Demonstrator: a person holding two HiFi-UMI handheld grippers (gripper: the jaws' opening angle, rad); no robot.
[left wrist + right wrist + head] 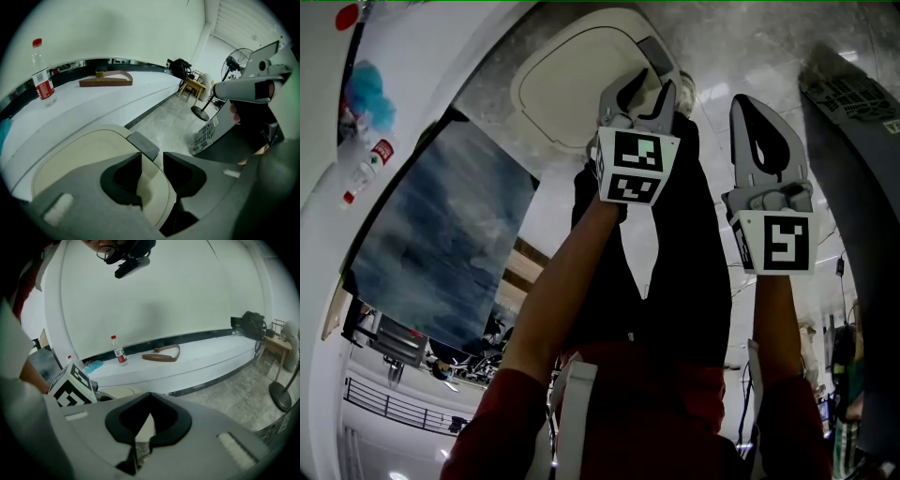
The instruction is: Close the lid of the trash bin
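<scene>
On the white surface [93, 108] at our far left, a clear bottle [41, 75] with a red cap stood upright. Something blue [367, 94] lay near it, and a brown strap [105, 79] lay flat farther along. Just beside that surface, on the grey mottled floor [173, 126], sat the trash bin [572, 80], its cream lid [79, 164] lying down flat over the body as far as we could see. A grey tab [143, 145] sat at the lid's edge.

Our left tool [151, 161] hung tilted downward over that edge. Its jaws stood well apart, with the lid's rim showing in the gap and the tab just beyond the tips. The pads pressed on nothing, and we could not tell whether they touched the lid. Its marker cube [636, 167] faced up at us above a red sleeve.

Right of it, apart from the bin, our right tool [149, 399] pointed downward with its jaws brought together and nothing between them.

Farther right a grey slatted crate [206, 136] leaned near a standing fan [239, 61]. Beyond them a black bag [253, 324] rested at the end of the surface, beside a small wooden stool [276, 345].
</scene>
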